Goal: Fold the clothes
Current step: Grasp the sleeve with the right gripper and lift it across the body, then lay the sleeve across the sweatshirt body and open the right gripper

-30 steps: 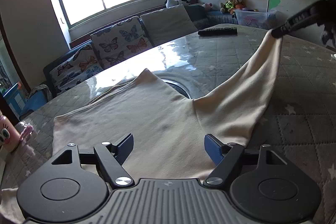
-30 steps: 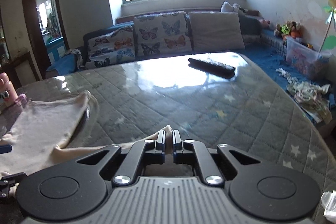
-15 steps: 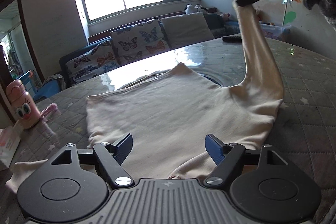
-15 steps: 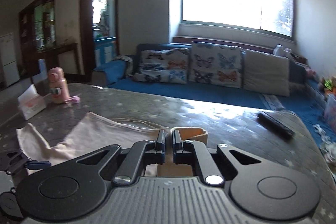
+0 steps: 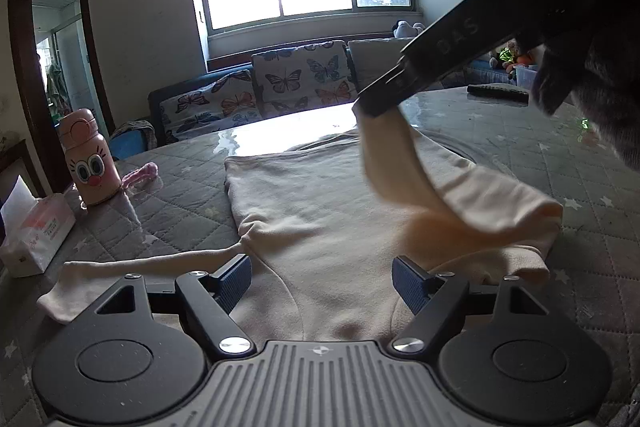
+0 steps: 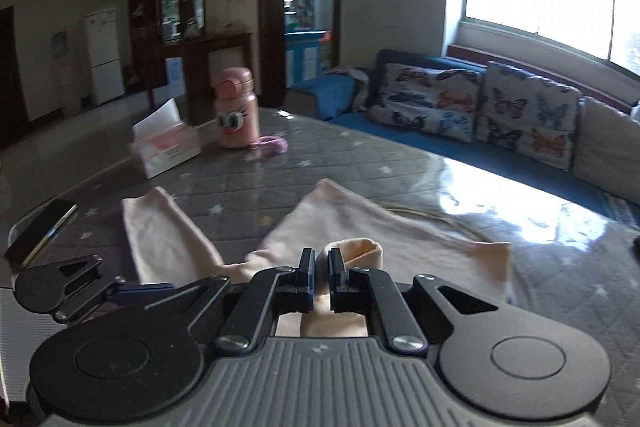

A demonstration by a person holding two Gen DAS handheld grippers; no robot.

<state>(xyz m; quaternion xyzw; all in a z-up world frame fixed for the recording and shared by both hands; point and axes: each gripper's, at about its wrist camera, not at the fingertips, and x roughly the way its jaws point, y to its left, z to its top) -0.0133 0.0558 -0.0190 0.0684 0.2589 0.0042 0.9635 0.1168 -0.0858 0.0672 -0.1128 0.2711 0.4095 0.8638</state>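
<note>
A cream long-sleeved top (image 5: pixel 316 211) lies spread on the grey quilted table (image 5: pixel 180 195). My left gripper (image 5: pixel 322 279) hovers open over its near hem, nothing between the fingers. My right gripper (image 6: pixel 319 277) is shut on the cuff of the right sleeve (image 6: pixel 360 251). In the left wrist view the right gripper (image 5: pixel 380 103) comes in from the upper right and holds that sleeve (image 5: pixel 404 171) lifted, folding it across the body of the top. The other sleeve (image 5: pixel 132 267) lies stretched out flat to the left.
A pink cartoon bottle (image 5: pixel 90 159) and a tissue box (image 5: pixel 34 235) stand at the table's left. A dark phone (image 6: pixel 38 233) lies near the left edge, a remote (image 5: pixel 498 93) at the far right. A sofa with butterfly cushions (image 5: pixel 300 79) runs behind the table.
My right gripper has carried the sleeve cuff up and leftward over the top's body. The left gripper stays open and has drawn back, and now the left sleeve shows.
</note>
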